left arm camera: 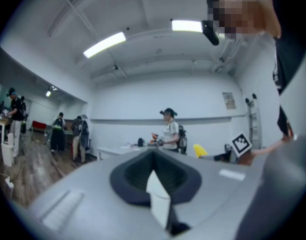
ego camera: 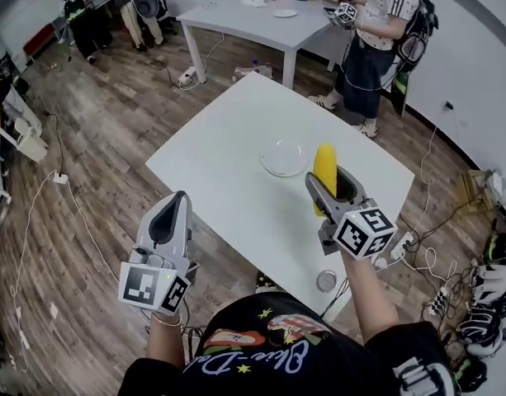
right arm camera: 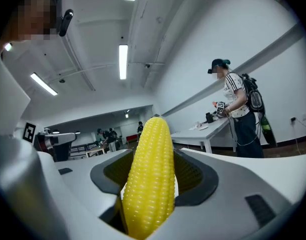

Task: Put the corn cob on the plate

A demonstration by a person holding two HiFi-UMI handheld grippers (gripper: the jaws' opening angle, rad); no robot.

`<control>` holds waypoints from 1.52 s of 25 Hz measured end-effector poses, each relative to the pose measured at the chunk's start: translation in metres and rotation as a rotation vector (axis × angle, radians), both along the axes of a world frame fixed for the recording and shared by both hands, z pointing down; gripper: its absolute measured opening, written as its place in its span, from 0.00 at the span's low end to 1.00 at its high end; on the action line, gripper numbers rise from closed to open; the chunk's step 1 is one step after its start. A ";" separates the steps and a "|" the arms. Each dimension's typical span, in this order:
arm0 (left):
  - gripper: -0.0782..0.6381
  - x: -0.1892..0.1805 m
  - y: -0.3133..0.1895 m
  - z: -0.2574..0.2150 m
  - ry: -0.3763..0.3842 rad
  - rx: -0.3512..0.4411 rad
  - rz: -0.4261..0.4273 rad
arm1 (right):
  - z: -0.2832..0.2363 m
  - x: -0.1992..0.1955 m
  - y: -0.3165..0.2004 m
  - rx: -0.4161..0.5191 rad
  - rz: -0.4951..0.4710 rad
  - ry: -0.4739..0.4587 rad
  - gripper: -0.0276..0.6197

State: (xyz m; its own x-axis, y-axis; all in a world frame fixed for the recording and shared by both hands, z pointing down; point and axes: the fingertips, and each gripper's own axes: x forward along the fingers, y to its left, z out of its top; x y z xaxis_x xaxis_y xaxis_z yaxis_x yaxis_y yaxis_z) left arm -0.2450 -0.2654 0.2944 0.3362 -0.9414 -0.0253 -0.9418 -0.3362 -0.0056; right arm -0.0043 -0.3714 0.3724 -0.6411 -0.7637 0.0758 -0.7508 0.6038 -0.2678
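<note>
My right gripper [ego camera: 331, 184] is shut on a yellow corn cob [ego camera: 324, 170], held upright above the white table's right part. In the right gripper view the corn cob [right arm camera: 150, 174] stands between the jaws, filling the middle. A clear glass plate [ego camera: 284, 157] lies on the white table [ego camera: 236, 188], just left of the cob. My left gripper [ego camera: 172, 221] hangs off the table's near-left edge, jaws shut with nothing between them. In the left gripper view, the left gripper [left arm camera: 155, 176] points upward, and the corn cob [left arm camera: 200, 150] shows small at the right.
A second white table [ego camera: 261, 19] stands behind with small items on it, and a person [ego camera: 376, 35] holding grippers stands beside it. Cables and power strips [ego camera: 438, 291] lie on the wooden floor to the right. A small round tin [ego camera: 327, 281] lies under the table's near corner.
</note>
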 end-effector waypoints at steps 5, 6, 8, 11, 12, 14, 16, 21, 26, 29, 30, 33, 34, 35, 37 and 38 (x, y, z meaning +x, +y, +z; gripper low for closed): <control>0.09 0.001 -0.057 0.027 0.017 -0.079 0.054 | 0.057 -0.027 -0.079 -0.123 -0.007 0.106 0.44; 0.09 0.001 -0.069 0.030 0.017 -0.093 0.065 | 0.068 -0.030 -0.090 -0.145 -0.003 0.129 0.44; 0.09 0.000 -0.090 0.036 0.017 -0.113 0.096 | 0.086 -0.037 -0.114 -0.184 0.008 0.172 0.44; 0.09 -0.004 -0.116 0.043 0.002 -0.125 0.141 | 0.116 -0.051 -0.143 -0.247 0.015 0.254 0.44; 0.09 -0.005 -0.122 0.046 -0.004 -0.128 0.153 | 0.127 -0.055 -0.149 -0.269 0.016 0.285 0.44; 0.09 -0.008 -0.133 0.052 0.000 -0.139 0.170 | 0.148 -0.060 -0.160 -0.307 0.018 0.337 0.44; 0.09 -0.012 -0.142 0.059 0.014 -0.155 0.178 | 0.165 -0.064 -0.168 -0.337 0.010 0.392 0.44; 0.09 -0.028 -0.151 0.074 0.027 -0.204 0.174 | 0.199 -0.075 -0.180 -0.409 -0.026 0.524 0.44; 0.09 -0.047 -0.148 0.076 0.044 -0.208 0.145 | 0.210 -0.078 -0.186 -0.445 -0.044 0.604 0.45; 0.09 -0.053 -0.147 0.076 0.057 -0.212 0.135 | 0.214 -0.080 -0.186 -0.451 -0.066 0.623 0.45; 0.09 -0.053 -0.146 0.076 0.053 -0.209 0.135 | 0.214 -0.081 -0.185 -0.449 -0.079 0.621 0.45; 0.09 -0.055 -0.142 0.073 0.031 -0.194 0.138 | 0.200 -0.081 -0.181 -0.404 -0.089 0.576 0.45; 0.09 -0.057 -0.141 0.072 0.028 -0.188 0.139 | 0.190 -0.080 -0.179 -0.376 -0.081 0.554 0.45; 0.09 -0.058 -0.140 0.069 0.026 -0.181 0.141 | 0.177 -0.079 -0.175 -0.344 -0.071 0.529 0.45; 0.09 -0.058 -0.140 0.061 0.023 -0.164 0.146 | 0.143 -0.074 -0.165 -0.281 -0.041 0.449 0.45; 0.09 -0.057 -0.140 0.056 0.022 -0.152 0.152 | 0.124 -0.070 -0.157 -0.250 -0.020 0.390 0.45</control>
